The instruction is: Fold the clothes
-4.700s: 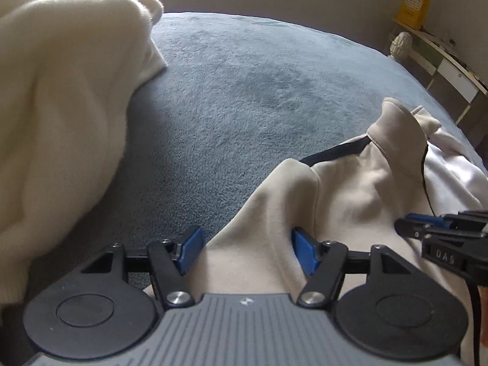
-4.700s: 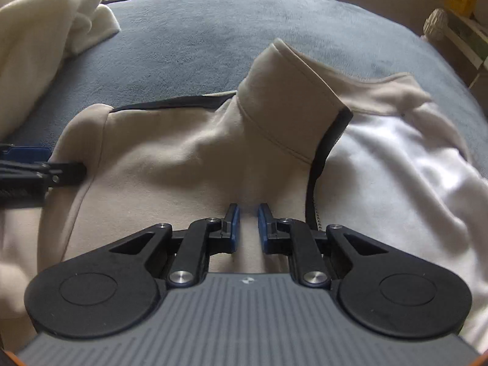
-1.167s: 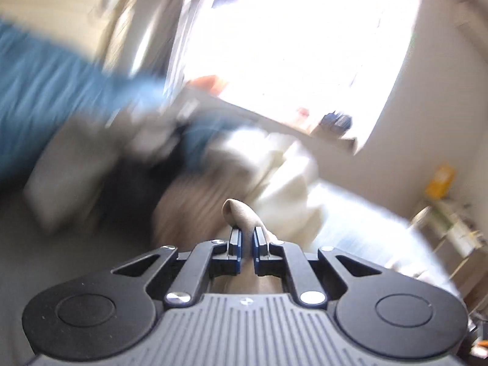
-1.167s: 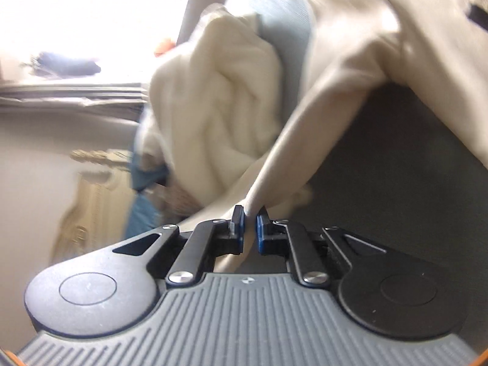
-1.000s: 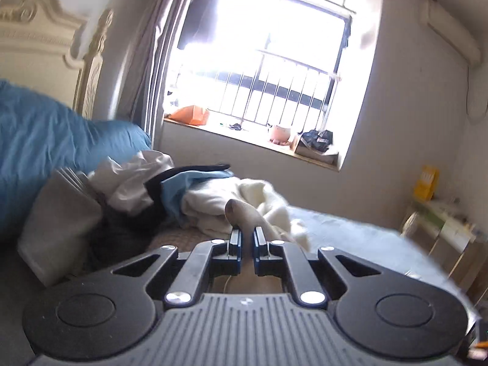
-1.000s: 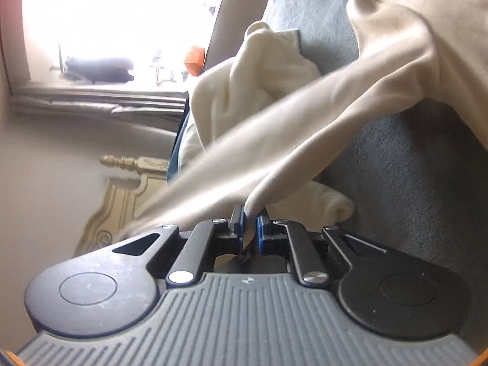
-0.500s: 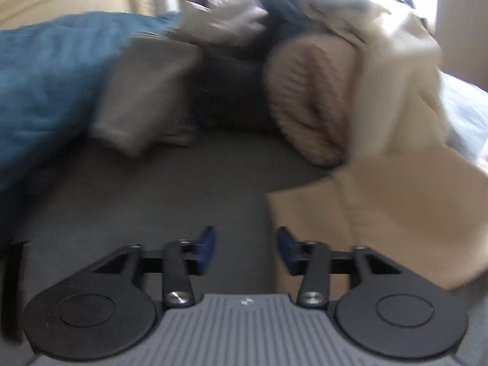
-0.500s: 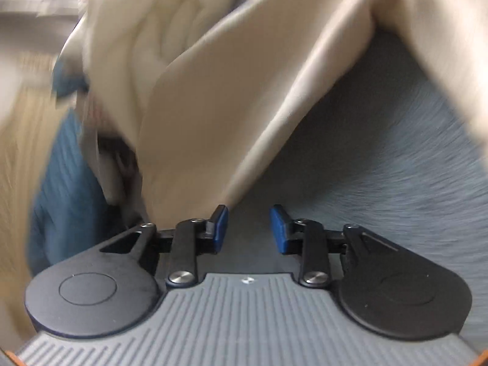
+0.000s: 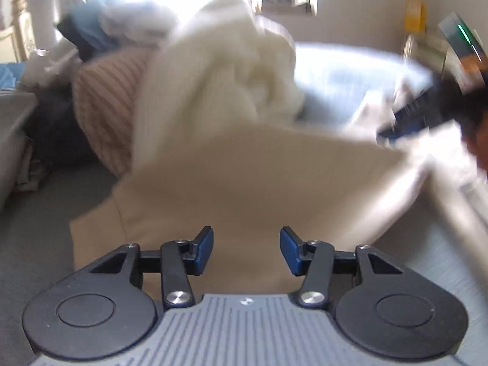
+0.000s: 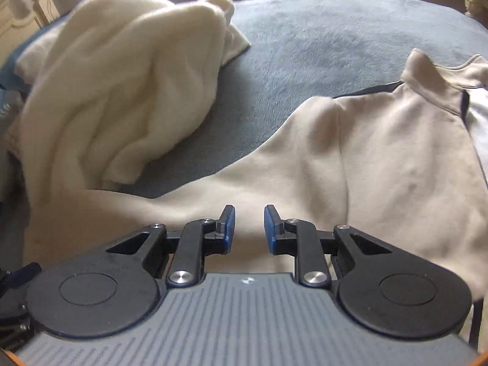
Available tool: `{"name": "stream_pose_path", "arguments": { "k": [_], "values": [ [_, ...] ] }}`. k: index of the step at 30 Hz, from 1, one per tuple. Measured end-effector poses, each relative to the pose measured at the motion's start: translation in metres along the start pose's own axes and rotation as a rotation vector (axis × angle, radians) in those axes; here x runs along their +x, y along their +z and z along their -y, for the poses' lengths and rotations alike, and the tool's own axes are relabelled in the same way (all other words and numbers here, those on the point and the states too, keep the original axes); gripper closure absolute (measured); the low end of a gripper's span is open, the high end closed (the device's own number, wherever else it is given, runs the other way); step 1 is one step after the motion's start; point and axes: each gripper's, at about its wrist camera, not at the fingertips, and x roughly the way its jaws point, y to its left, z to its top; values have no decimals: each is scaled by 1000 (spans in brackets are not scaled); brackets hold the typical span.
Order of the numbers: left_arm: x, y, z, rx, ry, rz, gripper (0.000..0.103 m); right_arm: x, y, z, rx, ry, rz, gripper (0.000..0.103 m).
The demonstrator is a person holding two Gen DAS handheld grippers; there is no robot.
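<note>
Both jaws stand released: the left gripper and right gripper hover over the beige top, spread on the grey bed cover; a cream garment, blurred in the left view, lies at ten o'clock

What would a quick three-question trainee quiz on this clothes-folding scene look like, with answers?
1. True or false: the right gripper is shut on cloth.
2. Which garment lies under both grippers? A) beige pullover B) cream fleece C) a red towel
3. Fill in: the left gripper is ____.

Key: 1 false, its jaws stand apart and hold nothing. 2 A. 3 open.
</note>
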Motion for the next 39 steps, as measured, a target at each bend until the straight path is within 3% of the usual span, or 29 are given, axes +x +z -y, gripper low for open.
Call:
{"name": "stream_pose_path", "arguments": {
  "k": [4, 7, 13, 15, 17, 20, 25, 27, 29, 32, 35, 39],
  "values": [
    [10, -4, -11, -36, -4, -34, 50, 54, 22, -2, -62, -41, 23, 88],
    [10, 0, -16, -19, 0, -46, 45, 62, 45, 4, -18, -39, 43, 90],
    [7, 0, -16, -58, -11, -87, 42, 14, 33, -23, -99, 77, 1, 87],
    [11, 3, -15, -58, -6, -101, 41, 20, 16, -44, -179, 98, -71, 88],
    [11, 4, -13, -43, 4, -115, 40, 51, 6, -58, -221, 60, -120, 89],
    [9, 6, -12, -27, 17, -132, 37, 74, 30, -58, -83, 93, -54, 91],
    [8, 9, -18, -38, 16, -159, 32, 40, 66, -28, 60, 80, 43, 88],
    [7, 6, -19, -43, 17, -162, 32, 11, 60, -9, 62, 36, 67, 88],
    [5, 5, -19, -41, 21, -161, 32, -5, 51, 13, 43, -28, 56, 88],
    [2, 1, -19, -29, 28, -153, 32, 21, 52, 43, 60, -71, 3, 88],
    [-1, -1, -17, 3, 37, -143, 31, 64, 66, 66, 116, -43, -12, 89],
    [-2, 3, -17, 23, 48, -140, 30, 60, 78, 91, 268, 79, 49, 90]
  ]
}}
